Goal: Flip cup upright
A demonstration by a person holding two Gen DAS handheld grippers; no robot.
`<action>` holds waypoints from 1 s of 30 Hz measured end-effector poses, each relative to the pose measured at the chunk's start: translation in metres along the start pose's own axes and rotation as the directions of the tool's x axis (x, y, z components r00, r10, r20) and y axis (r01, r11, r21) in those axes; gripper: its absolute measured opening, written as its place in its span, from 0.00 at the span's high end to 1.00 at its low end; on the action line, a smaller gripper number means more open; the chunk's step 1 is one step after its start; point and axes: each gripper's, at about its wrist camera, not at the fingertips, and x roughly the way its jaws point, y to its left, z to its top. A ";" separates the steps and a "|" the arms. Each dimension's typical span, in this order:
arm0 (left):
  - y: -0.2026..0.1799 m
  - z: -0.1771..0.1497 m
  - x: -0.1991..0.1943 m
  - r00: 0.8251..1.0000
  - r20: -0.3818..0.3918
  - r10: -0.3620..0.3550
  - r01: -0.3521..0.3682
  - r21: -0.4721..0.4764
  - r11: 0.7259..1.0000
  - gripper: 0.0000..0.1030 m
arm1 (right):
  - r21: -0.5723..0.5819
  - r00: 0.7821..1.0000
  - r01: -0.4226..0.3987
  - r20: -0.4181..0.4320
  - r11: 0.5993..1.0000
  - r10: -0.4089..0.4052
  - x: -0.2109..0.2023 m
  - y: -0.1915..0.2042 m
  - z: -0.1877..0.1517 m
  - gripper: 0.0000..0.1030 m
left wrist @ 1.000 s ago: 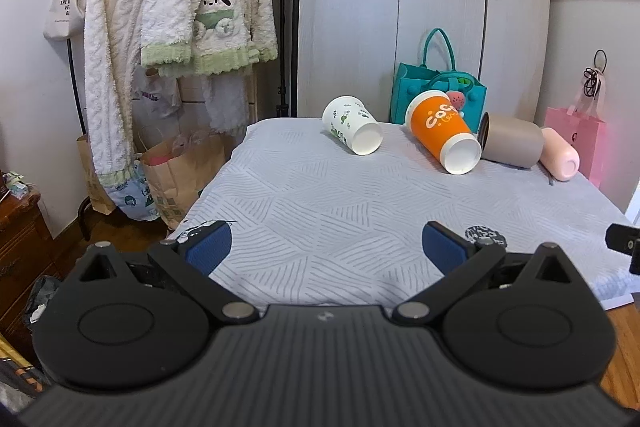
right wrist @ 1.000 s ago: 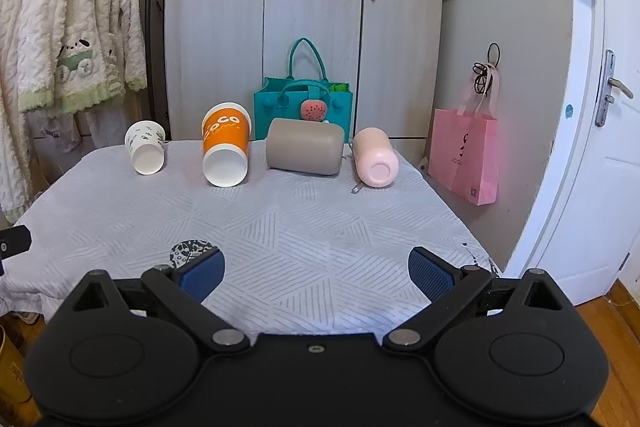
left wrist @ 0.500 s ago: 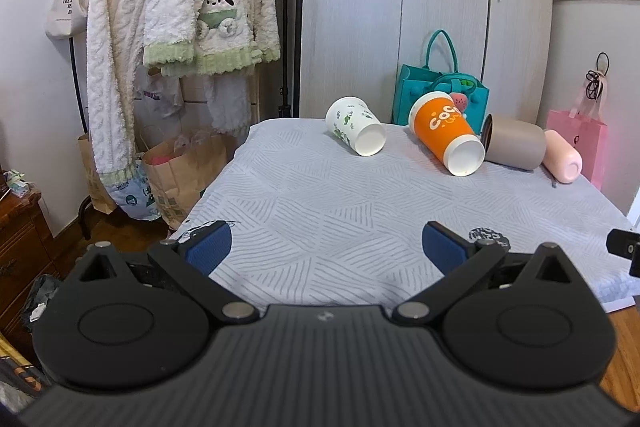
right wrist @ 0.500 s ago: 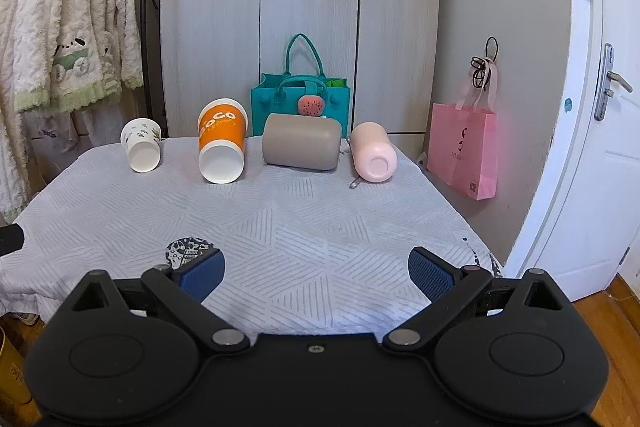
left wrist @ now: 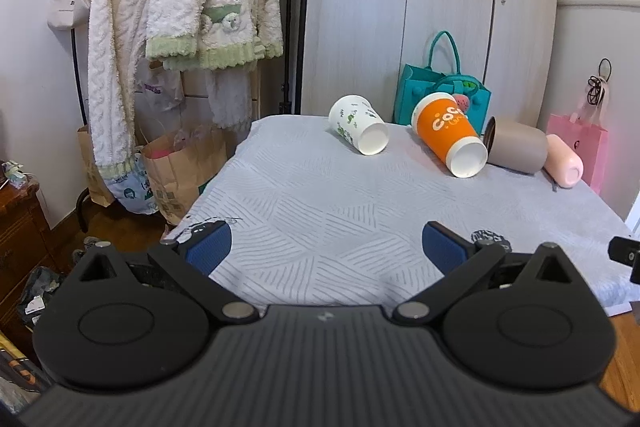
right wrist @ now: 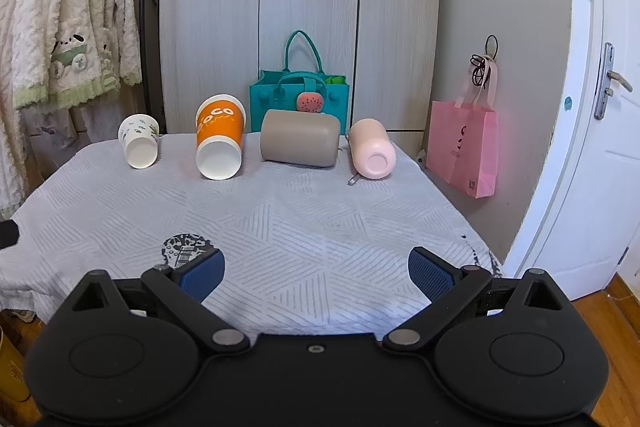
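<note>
Grippers, left (left wrist: 326, 249) and right (right wrist: 316, 273), spread wide and empty, far-edge orange paper cup (right wrist: 219, 139) light, crushable: pinch mid-wall gently.

Two paper cups (right wrist: 139, 141) (right wrist: 220, 143), one taupe tumbler (right wrist: 299, 143), one pink bottle (right wrist: 372, 154), and seemingly two bags (right wrist: 300, 99) (right wrist: 464, 147).

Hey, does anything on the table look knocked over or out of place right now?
Yes. All four vessels along the far edge lie on their sides: the white paper cup, the orange cup, the taupe tumbler and the pink bottle. Nothing looks spilled. Both grippers are open and well short of them.
</note>
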 end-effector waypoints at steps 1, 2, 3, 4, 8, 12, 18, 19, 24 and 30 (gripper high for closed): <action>0.001 0.000 0.000 1.000 0.001 0.001 -0.001 -0.001 1.000 0.00 | 0.005 1.000 0.002 -0.001 1.000 -0.002 0.000 -0.001 0.000 0.03; 0.002 0.000 0.000 1.000 0.000 0.000 0.000 -0.003 1.000 0.00 | 0.009 1.000 0.003 -0.002 1.000 -0.003 0.001 -0.002 0.000 0.03; 0.002 0.000 0.000 1.000 0.001 -0.002 0.002 -0.005 1.000 0.00 | 0.012 1.000 0.004 -0.003 1.000 -0.004 0.001 -0.003 0.000 0.03; 0.002 0.000 0.000 1.000 0.002 -0.004 0.004 -0.006 1.000 0.00 | 0.012 1.000 0.007 -0.003 1.000 -0.007 0.001 -0.003 0.000 0.03; 0.001 0.001 0.001 1.000 -0.005 -0.013 0.013 -0.005 1.000 0.00 | 0.015 1.000 0.009 -0.006 1.000 -0.009 0.002 -0.004 0.000 0.03; -0.002 0.000 0.002 1.000 -0.011 -0.010 0.010 0.009 1.000 0.00 | 0.013 1.000 0.010 -0.005 1.000 -0.010 0.001 -0.003 0.001 0.03; -0.004 -0.001 0.002 1.000 -0.012 -0.009 0.009 0.018 1.000 0.00 | 0.012 1.000 0.009 -0.006 1.000 -0.009 0.001 -0.002 0.000 0.03; -0.003 -0.001 0.002 1.000 -0.012 -0.009 0.009 0.018 1.000 0.00 | 0.012 1.000 0.008 -0.006 1.000 -0.008 0.001 -0.002 0.000 0.03; -0.004 -0.005 0.002 1.000 -0.028 -0.002 0.002 0.025 1.000 0.00 | 0.008 1.000 0.006 -0.011 1.000 -0.005 0.002 0.000 -0.001 0.03; -0.002 -0.003 0.001 0.999 -0.048 -0.023 0.024 0.031 0.999 0.00 | 0.002 1.000 -0.003 -0.017 1.000 0.003 0.003 0.001 -0.001 0.03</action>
